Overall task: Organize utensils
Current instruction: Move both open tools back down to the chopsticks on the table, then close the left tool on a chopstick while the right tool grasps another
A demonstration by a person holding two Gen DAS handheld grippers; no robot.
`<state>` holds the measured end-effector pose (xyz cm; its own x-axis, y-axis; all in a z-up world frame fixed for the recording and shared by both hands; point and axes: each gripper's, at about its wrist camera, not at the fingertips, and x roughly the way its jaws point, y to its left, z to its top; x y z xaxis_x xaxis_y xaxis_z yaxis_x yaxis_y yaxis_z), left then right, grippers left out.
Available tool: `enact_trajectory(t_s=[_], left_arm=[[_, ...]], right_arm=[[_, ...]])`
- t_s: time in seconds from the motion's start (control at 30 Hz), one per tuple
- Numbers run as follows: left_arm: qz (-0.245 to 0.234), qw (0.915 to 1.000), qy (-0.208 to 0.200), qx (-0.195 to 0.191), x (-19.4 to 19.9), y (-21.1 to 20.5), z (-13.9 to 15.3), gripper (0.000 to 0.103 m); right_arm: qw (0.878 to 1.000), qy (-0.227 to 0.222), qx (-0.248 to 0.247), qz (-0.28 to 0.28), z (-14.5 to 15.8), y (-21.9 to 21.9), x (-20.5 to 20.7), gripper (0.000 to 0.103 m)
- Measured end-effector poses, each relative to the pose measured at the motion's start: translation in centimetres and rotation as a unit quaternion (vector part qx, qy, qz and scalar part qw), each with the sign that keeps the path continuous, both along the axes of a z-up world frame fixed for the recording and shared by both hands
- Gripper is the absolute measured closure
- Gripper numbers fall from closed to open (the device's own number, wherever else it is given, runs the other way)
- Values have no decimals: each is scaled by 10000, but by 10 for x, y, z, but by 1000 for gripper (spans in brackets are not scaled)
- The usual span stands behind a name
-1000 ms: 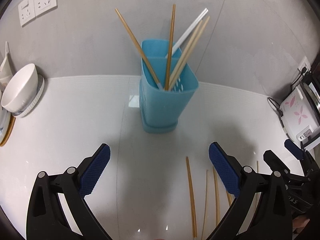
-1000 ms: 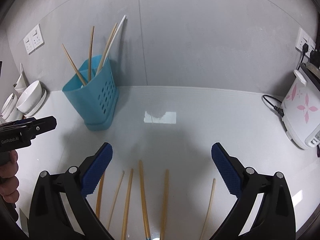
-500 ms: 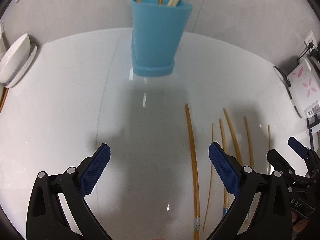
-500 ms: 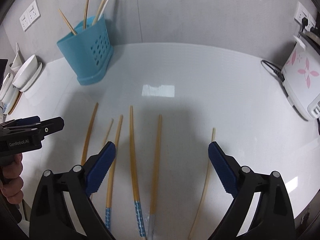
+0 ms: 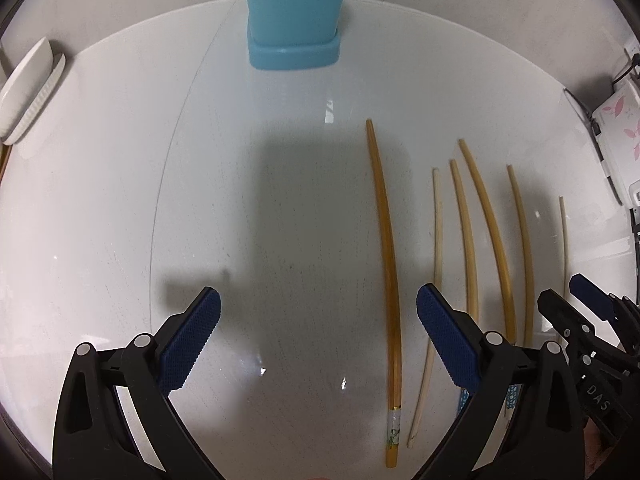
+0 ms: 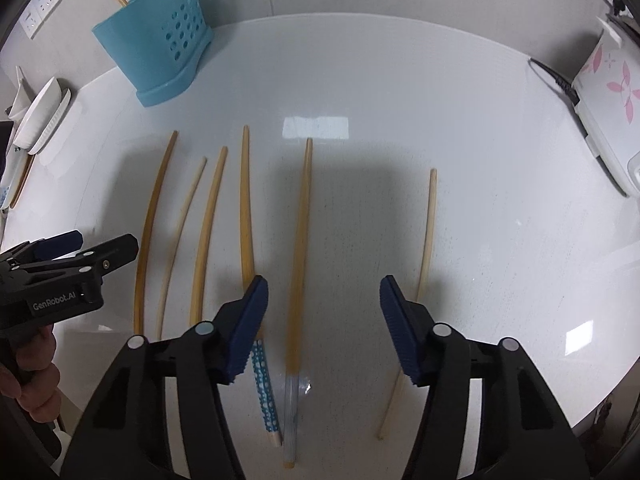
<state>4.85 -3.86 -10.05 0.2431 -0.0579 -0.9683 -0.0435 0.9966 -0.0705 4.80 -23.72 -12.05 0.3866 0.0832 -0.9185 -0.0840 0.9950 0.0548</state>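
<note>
Chopsticks are only partly sorted: a few are standing in the blue holder (image 6: pixel 160 44) at the far left, while six are lying loose in a row on the white counter (image 6: pixel 460 128). I am lowering the right gripper (image 6: pixel 323 304) over the clear-ended chopstick (image 6: pixel 298 264), its jaws closing around it, pads not yet pressing. My left gripper (image 5: pixel 318 324) is hanging wide open, touching nothing, with the darkest chopstick (image 5: pixel 388 264) lying between its fingers.
</note>
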Motion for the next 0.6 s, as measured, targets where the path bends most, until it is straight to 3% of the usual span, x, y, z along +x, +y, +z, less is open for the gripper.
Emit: enact_trajectory(t_s=[0.23,0.4,0.47,0.6], left_arm=[[46,9997,159,184,-3,-4,-9,13],[-14,9989,203,432,-4,-13,-9,25],[-27,9988,224,437,-5,-14,-7,39],[-125,9986,273,444,-5,-18,-5,67]], right_arm=[[9998,188,-33,57,-6,5,-2,64],[9992,366,-95,89,-13,8,2,74],[9991,402,-123,102,-15,9,2,82],[9984,536,-178,71,-18,10,3,87]])
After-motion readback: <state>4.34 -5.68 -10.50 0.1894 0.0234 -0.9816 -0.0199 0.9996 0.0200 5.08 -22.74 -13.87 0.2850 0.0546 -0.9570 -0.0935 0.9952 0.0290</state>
